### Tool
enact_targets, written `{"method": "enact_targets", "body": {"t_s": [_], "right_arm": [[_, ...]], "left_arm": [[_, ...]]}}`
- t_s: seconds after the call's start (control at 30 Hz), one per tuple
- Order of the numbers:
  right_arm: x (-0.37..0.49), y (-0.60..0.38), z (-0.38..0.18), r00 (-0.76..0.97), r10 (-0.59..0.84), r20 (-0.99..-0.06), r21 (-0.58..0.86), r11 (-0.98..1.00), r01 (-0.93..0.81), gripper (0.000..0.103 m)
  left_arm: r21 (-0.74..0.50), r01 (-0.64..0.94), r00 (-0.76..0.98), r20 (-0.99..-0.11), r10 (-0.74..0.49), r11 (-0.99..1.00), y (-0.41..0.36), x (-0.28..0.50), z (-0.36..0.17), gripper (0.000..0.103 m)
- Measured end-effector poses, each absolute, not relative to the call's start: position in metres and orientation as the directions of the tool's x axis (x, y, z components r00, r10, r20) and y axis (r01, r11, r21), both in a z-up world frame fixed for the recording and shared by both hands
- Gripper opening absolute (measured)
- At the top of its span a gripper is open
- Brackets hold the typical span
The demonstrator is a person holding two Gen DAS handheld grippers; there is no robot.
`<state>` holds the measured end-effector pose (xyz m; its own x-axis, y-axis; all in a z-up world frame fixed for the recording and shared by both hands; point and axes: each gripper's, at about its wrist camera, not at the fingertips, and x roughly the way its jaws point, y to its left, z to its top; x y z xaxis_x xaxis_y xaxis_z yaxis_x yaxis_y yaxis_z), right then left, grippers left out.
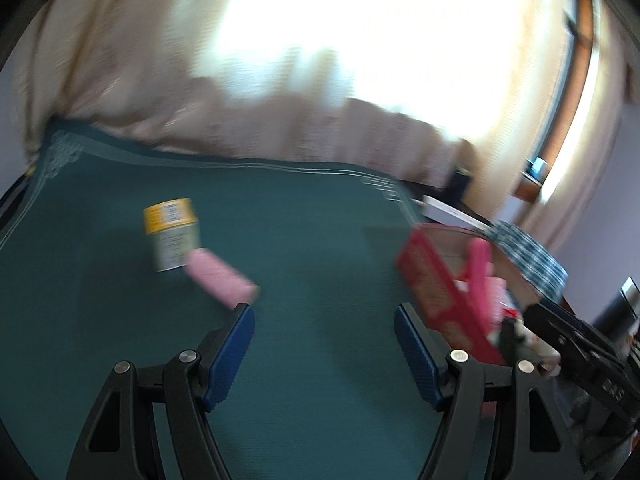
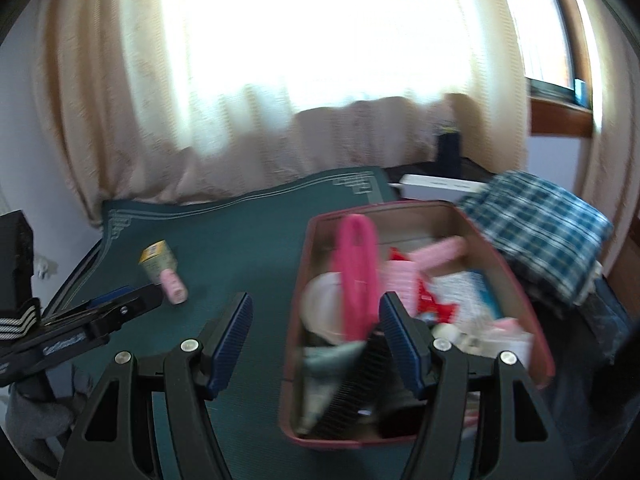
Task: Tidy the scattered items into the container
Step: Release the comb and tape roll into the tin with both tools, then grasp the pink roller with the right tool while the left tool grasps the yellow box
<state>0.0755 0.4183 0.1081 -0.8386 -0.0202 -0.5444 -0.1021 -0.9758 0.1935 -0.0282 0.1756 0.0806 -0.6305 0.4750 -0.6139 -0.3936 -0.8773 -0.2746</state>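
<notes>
On the yellow-capped jar [image 1: 172, 236], unreadable label.

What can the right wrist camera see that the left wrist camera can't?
Only the right wrist view looks down into the red cardboard box, showing a black comb and a white cup. Only the left wrist view shows that box's patterned outer side. Both show the yellow-topped tin, the pink tube beside it, the green mat and the checked cloth.

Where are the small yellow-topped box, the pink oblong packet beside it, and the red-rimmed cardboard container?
Small yellow-topped box [image 1: 170, 216]: left wrist view, on its yellow top.
Pink oblong packet [image 1: 220, 278]: left wrist view, middle of its long side.
Red-rimmed cardboard container [image 2: 508, 264]: right wrist view, on its right wall.
</notes>
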Motion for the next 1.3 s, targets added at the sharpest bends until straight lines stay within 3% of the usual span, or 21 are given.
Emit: {"method": "enact_targets", "body": {"t_s": [0.3,0.8,1.0,1.1,1.17,1.3], "right_arm": [[0.04,0.355,0.102,-0.819,-0.105,-0.565,0.149,-0.989,0.024,0.07],[-0.061,0.267,0.057,-0.679,-0.241,-0.693,0.14,-0.969,0.202,0.069],[-0.091,0.25,0.044,-0.643,-0.25,-0.724,0.139,-0.966,0.218,0.059],[-0.105,0.243,0.038,-0.618,-0.254,-0.744,0.13,-0.962,0.239,0.049],[-0.115,0.241,0.031,-0.597,-0.253,-0.762,0.126,-0.961,0.247,0.037],[-0.118,0.245,0.026,-0.588,-0.262,-0.765,0.142,-0.96,0.242,0.031]], "left_arm": [[-0.298,-0.286,-0.665,-0.623,0.413,-0.911,0.111,-0.05,0.071,0.074],[-0.326,-0.196,-0.668,-0.646,0.37,-0.925,0.057,-0.073,0.051,0.074],[-0.337,-0.192,-0.654,-0.656,0.376,-0.922,0.053,-0.08,0.046,0.074],[-0.337,-0.195,-0.646,-0.662,0.379,-0.921,0.056,-0.085,0.047,0.074],[-0.324,-0.201,-0.646,-0.666,0.374,-0.924,0.06,-0.09,0.05,0.074],[-0.302,-0.226,-0.646,-0.665,0.374,-0.926,0.073,-0.102,0.056,0.074]]}}
